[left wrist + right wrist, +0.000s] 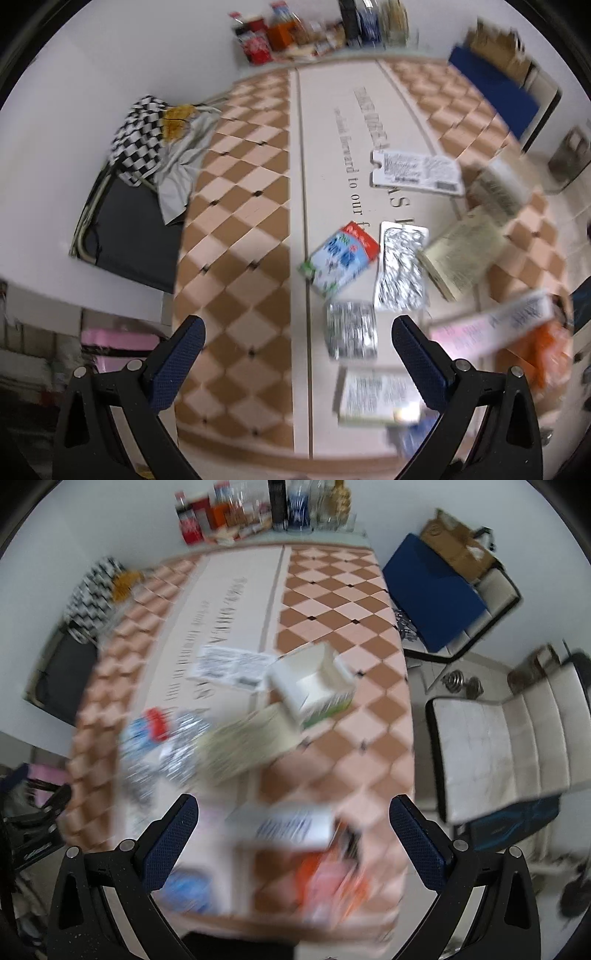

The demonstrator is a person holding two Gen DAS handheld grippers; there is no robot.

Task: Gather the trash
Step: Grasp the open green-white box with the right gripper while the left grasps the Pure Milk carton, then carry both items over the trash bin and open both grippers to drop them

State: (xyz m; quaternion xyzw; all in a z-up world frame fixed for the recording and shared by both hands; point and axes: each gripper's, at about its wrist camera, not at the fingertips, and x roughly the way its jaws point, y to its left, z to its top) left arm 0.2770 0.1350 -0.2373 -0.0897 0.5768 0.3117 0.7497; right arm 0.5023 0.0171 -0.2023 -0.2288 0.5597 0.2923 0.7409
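Trash lies scattered on a table with a checkered cloth (240,206). In the left wrist view I see a blue and red carton (341,260), two silver blister packs (402,269) (351,330), a white printed card (417,171), a beige booklet (460,254), a white leaflet (380,397) and a pink and white box (491,326). My left gripper (297,338) is open and empty above the table's near part. My right gripper (293,816) is open and empty above a white box (291,829) and an orange pack (325,878). An open white carton (314,686) lies further back. The right wrist view is blurred.
Bottles, cans and jars (303,29) stand at the table's far end. A chair with checkered cloth (144,140) is at the left. A blue folder on a chair (432,594) and a white chair (506,749) stand at the right. Dumbbells (465,685) lie on the floor.
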